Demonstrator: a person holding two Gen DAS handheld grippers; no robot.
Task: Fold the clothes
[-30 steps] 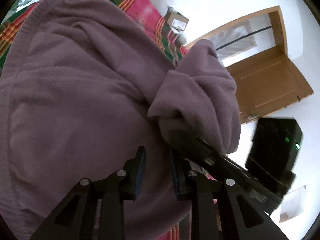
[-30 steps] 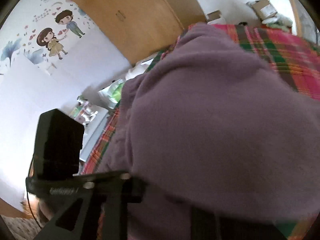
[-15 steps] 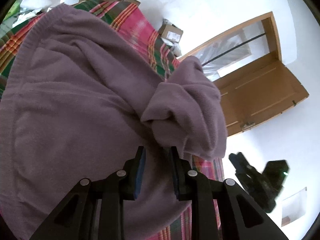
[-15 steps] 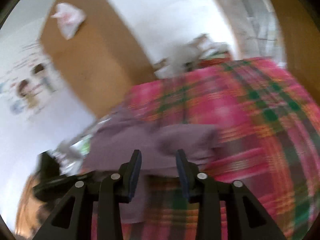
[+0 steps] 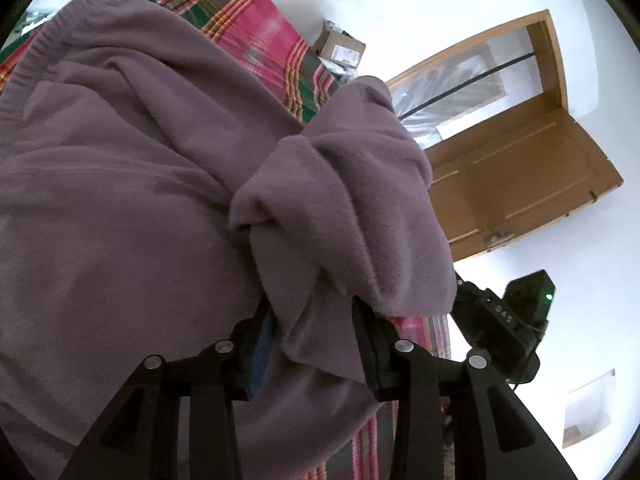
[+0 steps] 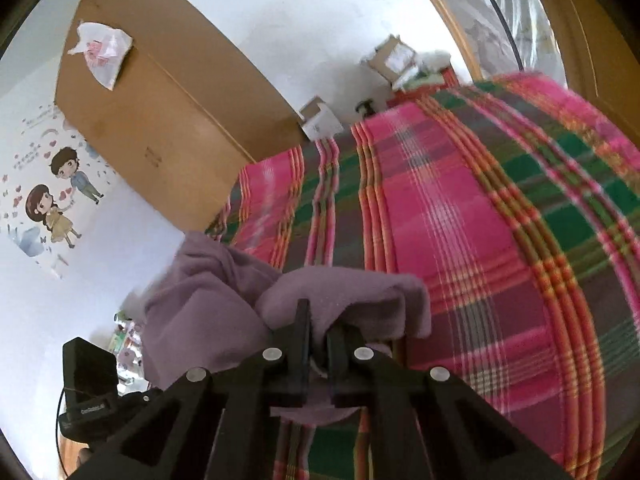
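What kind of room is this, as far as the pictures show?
Most likely a home bedroom. A plaid blanket covers what looks like a bed, a wooden wardrobe stands by the wall, and a cartoon couple sticker decorates the wall.

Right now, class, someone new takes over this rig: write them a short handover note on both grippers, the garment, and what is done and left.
Left gripper: jaws apart, purple sweater fabric lying between them.
Right gripper: shut on a bunched edge of the sweater.
The sweater lies on the plaid blanket, rumpled, one part bunched up.
Done: no neat fold visible.
Left: flatten it, fold it and square it up.
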